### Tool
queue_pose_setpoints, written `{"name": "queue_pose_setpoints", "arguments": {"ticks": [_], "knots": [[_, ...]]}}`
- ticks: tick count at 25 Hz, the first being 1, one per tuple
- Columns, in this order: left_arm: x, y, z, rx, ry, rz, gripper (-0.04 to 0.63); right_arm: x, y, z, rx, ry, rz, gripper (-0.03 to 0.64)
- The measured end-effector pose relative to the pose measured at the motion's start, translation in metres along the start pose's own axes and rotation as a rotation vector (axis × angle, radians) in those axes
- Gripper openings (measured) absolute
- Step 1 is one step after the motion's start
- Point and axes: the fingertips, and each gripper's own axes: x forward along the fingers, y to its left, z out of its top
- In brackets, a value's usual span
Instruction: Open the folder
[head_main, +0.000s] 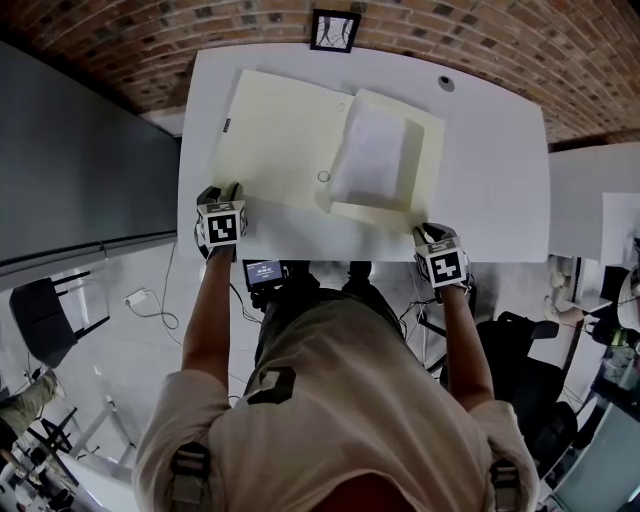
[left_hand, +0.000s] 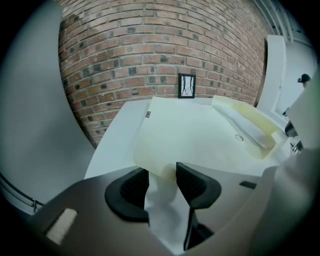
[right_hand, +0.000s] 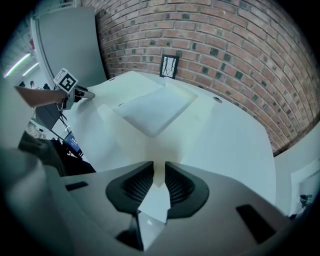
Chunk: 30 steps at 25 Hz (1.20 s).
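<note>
A cream folder (head_main: 290, 140) lies spread open on the white table (head_main: 490, 150). Its left cover is flat, and its right half has raised flaps around white paper (head_main: 372, 155). My left gripper (head_main: 222, 192) is at the cover's near left corner. In the left gripper view its jaws (left_hand: 162, 172) stand open, with that cream corner (left_hand: 160, 167) between them. My right gripper (head_main: 432, 233) is at the folder's near right corner. There its jaws (right_hand: 159, 172) are close together and shut on the cream corner (right_hand: 159, 160).
A small framed picture (head_main: 335, 30) leans on the brick wall at the table's far edge. A round hole (head_main: 446, 83) sits in the tabletop at the far right. Chairs, cables and floor surround the table's near edge. A small ring (head_main: 323, 177) shows on the folder.
</note>
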Motion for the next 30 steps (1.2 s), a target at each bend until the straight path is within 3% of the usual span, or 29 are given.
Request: {"name": "queue_pose_setpoints", "arguments": {"ticks": [18, 23, 27, 30], "knots": [[0.002, 0.0, -0.003, -0.043, -0.001, -0.002, 0.172, -0.002, 0.0, -0.001, -0.026, -0.022, -0.028, 0.04], [0.001, 0.003, -0.004, -0.11, 0.023, -0.031, 0.18, -0.003, 0.0, -0.001, -0.036, -0.02, -0.05, 0.04], [-0.003, 0.016, -0.007, -0.219, 0.025, -0.046, 0.246, 0.0, 0.0, 0.0, -0.045, -0.022, -0.059, 0.04], [-0.007, 0.03, -0.014, -0.212, 0.024, 0.005, 0.31, 0.0, 0.0, 0.001, -0.056, -0.012, -0.062, 0.037]]}}
